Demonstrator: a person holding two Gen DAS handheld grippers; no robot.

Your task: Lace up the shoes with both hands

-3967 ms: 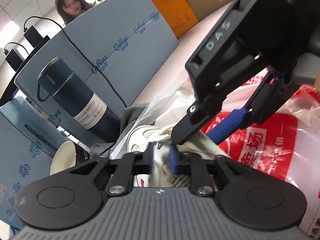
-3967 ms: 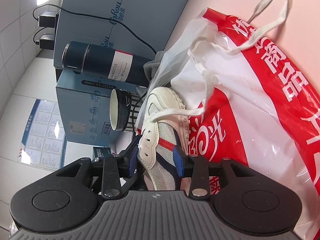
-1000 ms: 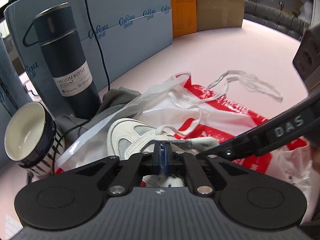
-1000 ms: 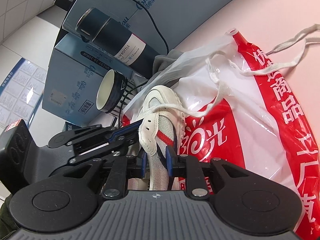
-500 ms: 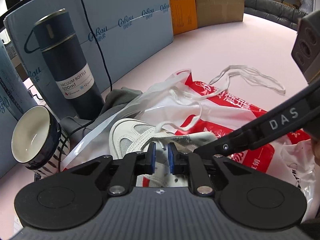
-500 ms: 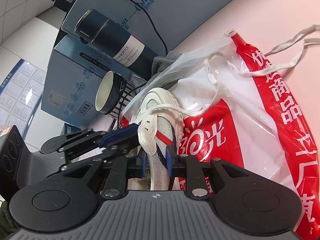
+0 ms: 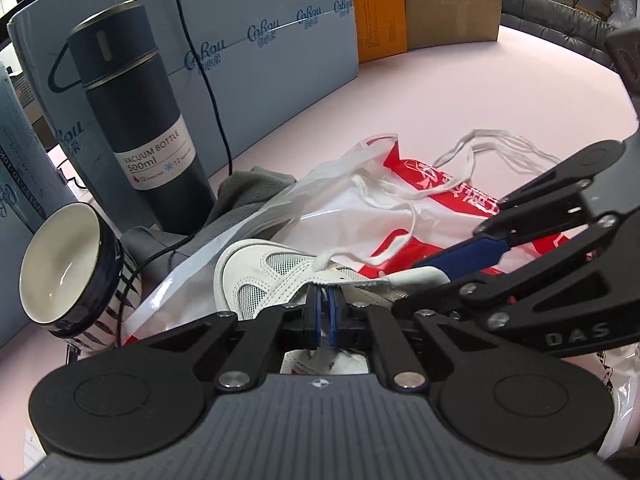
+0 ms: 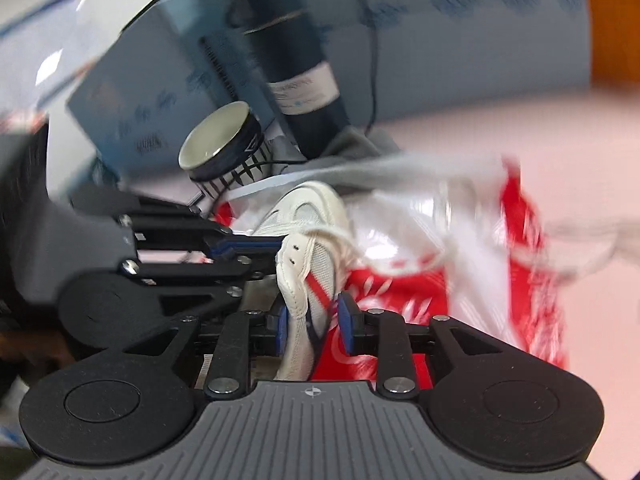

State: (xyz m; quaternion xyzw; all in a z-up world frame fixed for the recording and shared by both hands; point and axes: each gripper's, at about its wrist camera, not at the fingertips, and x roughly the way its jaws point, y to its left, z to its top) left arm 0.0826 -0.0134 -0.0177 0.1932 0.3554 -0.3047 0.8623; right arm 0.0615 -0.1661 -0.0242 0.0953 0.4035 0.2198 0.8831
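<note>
The shoe (image 7: 272,276) lies on a red-and-white bag (image 7: 400,216) on the pink worktop (image 7: 440,92), its lace (image 7: 404,208) trailing over the bag. The left tool (image 7: 325,312) is pressed together at the shoe's eyelet edge. The right tool (image 8: 312,322) is opening, its jaws straddling the shoe's side.

White shoe (image 7: 276,268) with grey mesh panels, and the right wrist view shows a red stripe and navy trim on its side. White lace (image 7: 404,236) across a white plastic bag (image 7: 452,208) printed with big red blocks and white characters. Pale pink surface (image 7: 460,92) all round. Dark navy vacuum bottle (image 7: 148,120) with silver bands and a white label. Cup (image 7: 68,268), cream inside, navy rim, white with navy stripes below. Grey cloth (image 7: 248,192). Blue-grey boxes (image 7: 256,52) with darker blue lettering, an orange box (image 7: 376,8), brown cardboard (image 7: 452,0). Both tongs, left (image 7: 324,312) and right (image 8: 312,324): black arms, blue pads.
</note>
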